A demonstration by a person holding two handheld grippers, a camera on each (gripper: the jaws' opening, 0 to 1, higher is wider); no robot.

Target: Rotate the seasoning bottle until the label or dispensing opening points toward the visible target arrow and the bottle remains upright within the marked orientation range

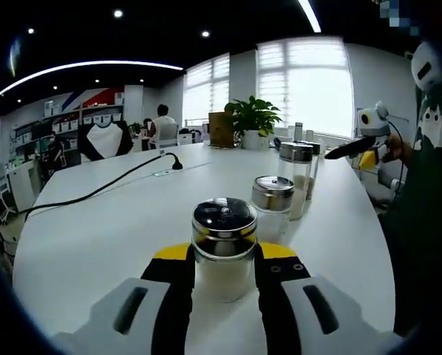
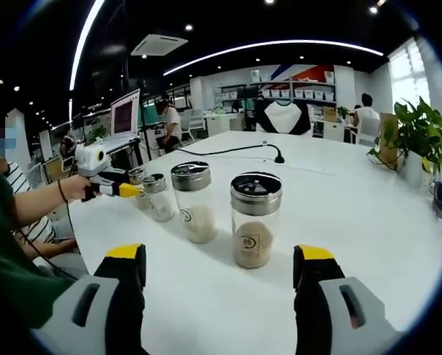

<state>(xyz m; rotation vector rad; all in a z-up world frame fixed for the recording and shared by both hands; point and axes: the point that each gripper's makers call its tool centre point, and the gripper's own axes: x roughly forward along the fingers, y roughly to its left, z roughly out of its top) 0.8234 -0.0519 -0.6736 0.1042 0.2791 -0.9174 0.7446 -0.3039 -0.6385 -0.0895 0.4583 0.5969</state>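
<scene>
Left gripper (image 1: 225, 270) is clamping its jaws on the upright seasoning bottle (image 1: 224, 248) standing on the white counter (image 1: 95, 237). Right gripper (image 2: 221, 277) is holding its jaws open, short of another bottle (image 2: 255, 219).

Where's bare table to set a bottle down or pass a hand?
The table is bare between the power cable and the row of jars, and between the end jar and the plant. The row itself is crowded.
</scene>
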